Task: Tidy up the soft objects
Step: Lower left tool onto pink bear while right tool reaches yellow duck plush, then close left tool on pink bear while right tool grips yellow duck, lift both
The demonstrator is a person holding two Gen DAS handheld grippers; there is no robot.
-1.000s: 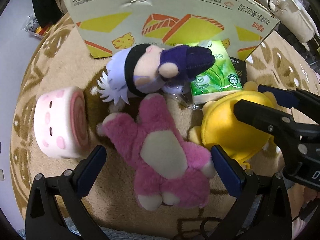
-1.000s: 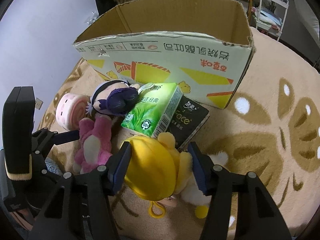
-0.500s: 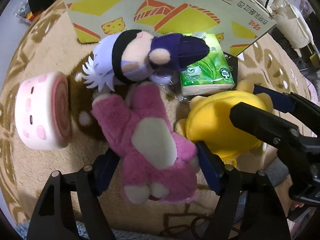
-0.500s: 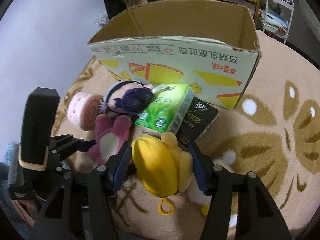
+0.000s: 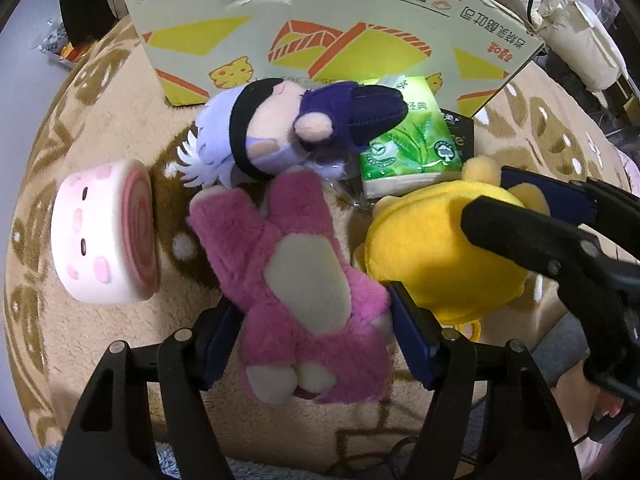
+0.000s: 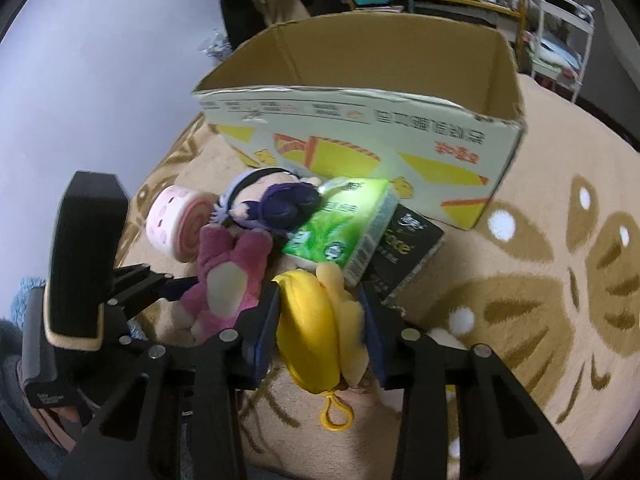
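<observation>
Pointing steeply down, left gripper (image 5: 310, 330) clamping pink plush (image 5: 296, 280), right gripper (image 6: 320, 328) squeezing yellow plush (image 6: 316, 328).

Each tool (image 5: 308, 344) has black angular arms, silver screws and dark blue finger pads (image 6: 264, 320).

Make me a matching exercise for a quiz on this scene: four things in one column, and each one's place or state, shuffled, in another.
1. pink plush bear
2. yellow plush toy
3. green tissue pack
4. cardboard box

a. leaning on a black pack
b. open-topped, behind the toys
c. squeezed in the right gripper
d. squeezed in the left gripper

Pairs: 1-d, 2-c, 3-a, 4-b
</observation>
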